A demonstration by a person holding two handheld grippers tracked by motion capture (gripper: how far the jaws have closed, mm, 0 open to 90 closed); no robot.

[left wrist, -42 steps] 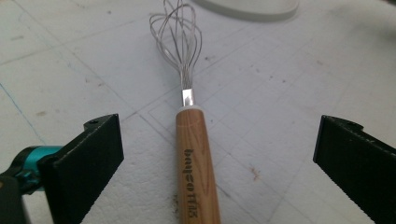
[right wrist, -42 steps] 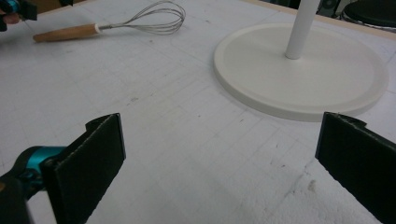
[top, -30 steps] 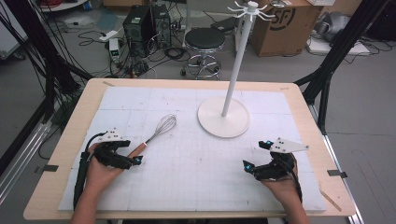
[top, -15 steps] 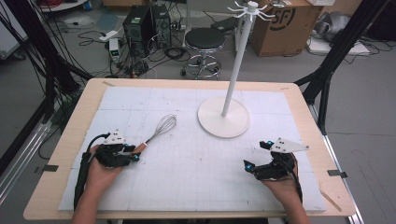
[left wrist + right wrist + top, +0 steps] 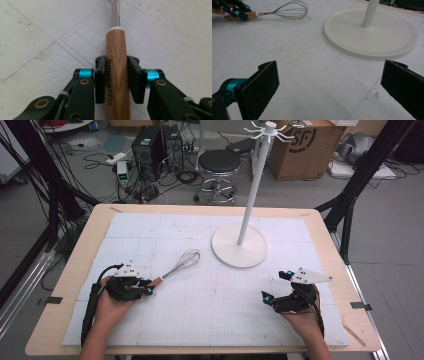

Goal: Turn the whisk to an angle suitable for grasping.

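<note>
Wooden and pale brown, the whisk's handle [image 5: 117,75] sits between my left gripper [image 5: 146,287]'s fingers [image 5: 100,80], which have just been closing and now clamp it on both sides. The whisk [image 5: 177,266] lies flat on the white gridded mat [image 5: 210,320], its wire head pointing toward one o'clock from the left gripper, at about nine o'clock from the white stand's round base [image 5: 239,246]. That stand [image 5: 255,180] rises as a thin pole with hooks at its top. My right gripper [image 5: 275,287] rests on the mat at five o'clock from the base, well apart from the whisk, its fingers [image 5: 259,87] spread wide with nothing between them. Under the mat is the light wooden table [image 5: 75,270].
</note>
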